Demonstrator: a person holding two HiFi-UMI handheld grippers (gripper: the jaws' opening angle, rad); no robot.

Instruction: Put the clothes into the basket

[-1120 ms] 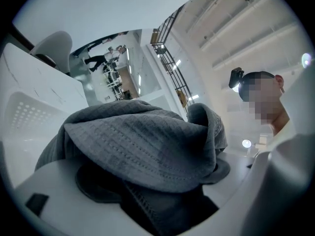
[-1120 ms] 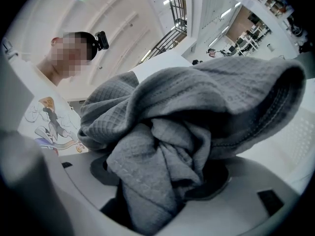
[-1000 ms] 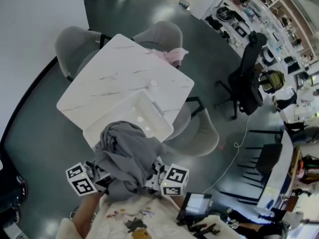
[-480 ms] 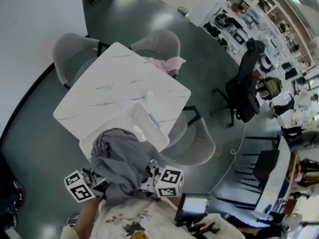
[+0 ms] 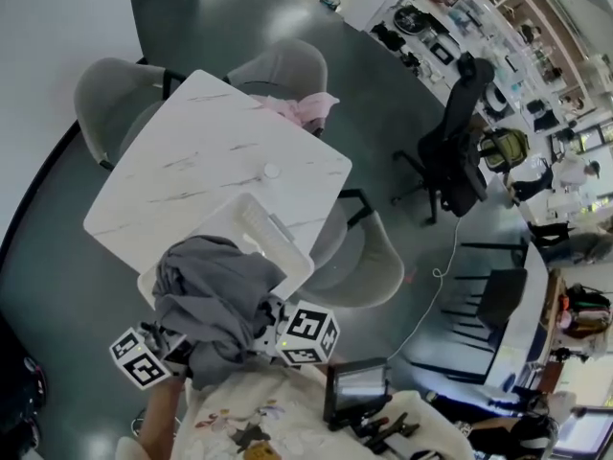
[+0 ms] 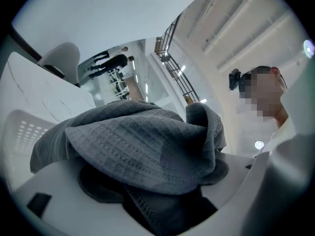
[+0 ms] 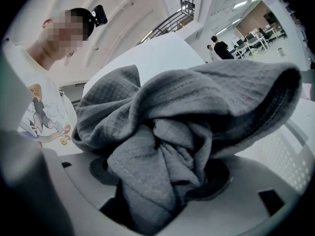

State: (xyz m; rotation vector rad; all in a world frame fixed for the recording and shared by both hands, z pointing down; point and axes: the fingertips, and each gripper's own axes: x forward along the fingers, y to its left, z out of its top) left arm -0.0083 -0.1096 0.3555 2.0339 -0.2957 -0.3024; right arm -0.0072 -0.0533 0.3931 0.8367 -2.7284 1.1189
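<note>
A crumpled grey cloth (image 5: 215, 295) hangs in a bundle between my two grippers, over the near end of the white basket (image 5: 251, 220). My left gripper (image 5: 177, 345) has its jaws wide. They have just been closing a little, with the cloth (image 6: 147, 146) heaped over and between them. On the other side, the cloth (image 7: 172, 146) is wadded into the gap of my right gripper (image 5: 273, 329) and hides its pads. The basket's perforated wall shows in the left gripper view (image 6: 19, 132) and in the right gripper view (image 7: 290, 166).
The basket sits on a white marble table (image 5: 192, 151) that also bears a small white round item (image 5: 272, 172). A pink garment (image 5: 302, 108) lies at the table's far corner. Grey chairs (image 5: 369, 262) ring the table. A black office chair (image 5: 455, 161) stands to the right.
Both grippers have carried the grey bundle forward and slightly down, so more of it now covers the basket's near end. The bundle keeps its shape.
</note>
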